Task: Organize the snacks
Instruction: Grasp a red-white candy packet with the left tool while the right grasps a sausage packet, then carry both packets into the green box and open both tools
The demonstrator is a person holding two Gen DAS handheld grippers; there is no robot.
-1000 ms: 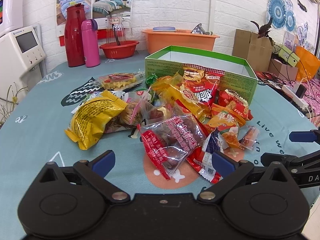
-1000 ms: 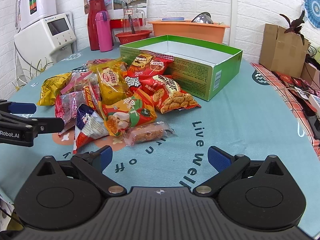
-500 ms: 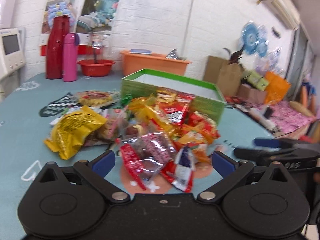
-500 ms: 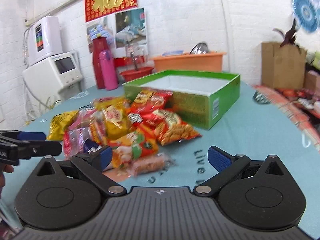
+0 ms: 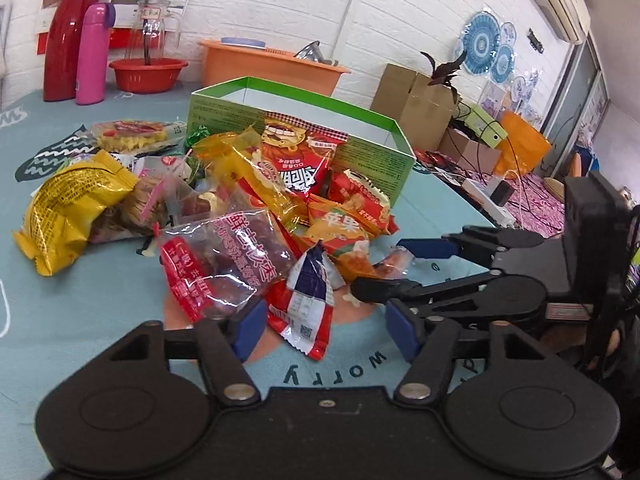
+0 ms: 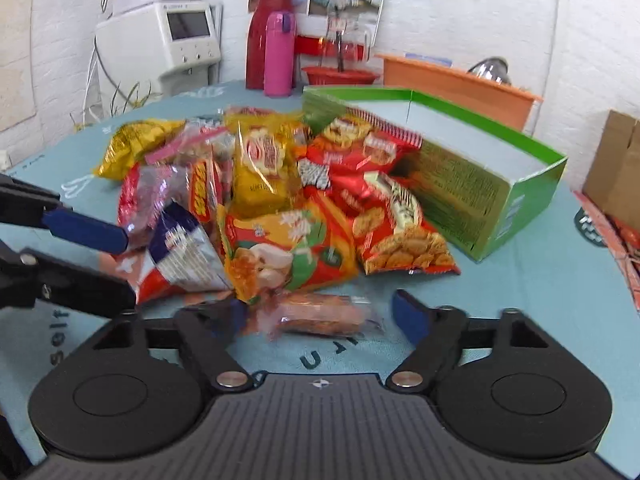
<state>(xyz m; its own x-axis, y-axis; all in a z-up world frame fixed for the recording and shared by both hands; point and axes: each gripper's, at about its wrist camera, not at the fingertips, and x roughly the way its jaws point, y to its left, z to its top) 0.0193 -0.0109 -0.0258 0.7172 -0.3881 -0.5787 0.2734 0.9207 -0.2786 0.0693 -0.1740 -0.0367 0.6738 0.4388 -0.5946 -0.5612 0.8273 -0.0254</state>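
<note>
A pile of snack packets lies on the teal table in front of an open green box point(image 5: 376, 160) point(image 6: 480, 184). My left gripper point(image 5: 326, 330) is open, its jaws on either side of a red, white and blue packet point(image 5: 310, 300) point(image 6: 184, 252); a clear red packet of dates point(image 5: 224, 264) lies by its left finger. My right gripper point(image 6: 320, 316) is open, its jaws on either side of a small clear bar packet point(image 6: 324, 316). An orange packet point(image 6: 288, 248) lies just beyond it. A yellow bag point(image 5: 64, 212) sits at the pile's left.
A red flask point(image 5: 68, 32), a pink bottle point(image 5: 94, 52), a red bowl point(image 5: 148, 74) and an orange tub point(image 5: 272, 64) stand at the table's far edge. A white appliance point(image 6: 160, 44) stands at the left. Cardboard boxes point(image 5: 416, 100) sit beyond the table at the right.
Both grippers have moved forward and down to the near edge of the pile. Their jaws have narrowed around the packets. The right gripper now shows close in the left wrist view.
</note>
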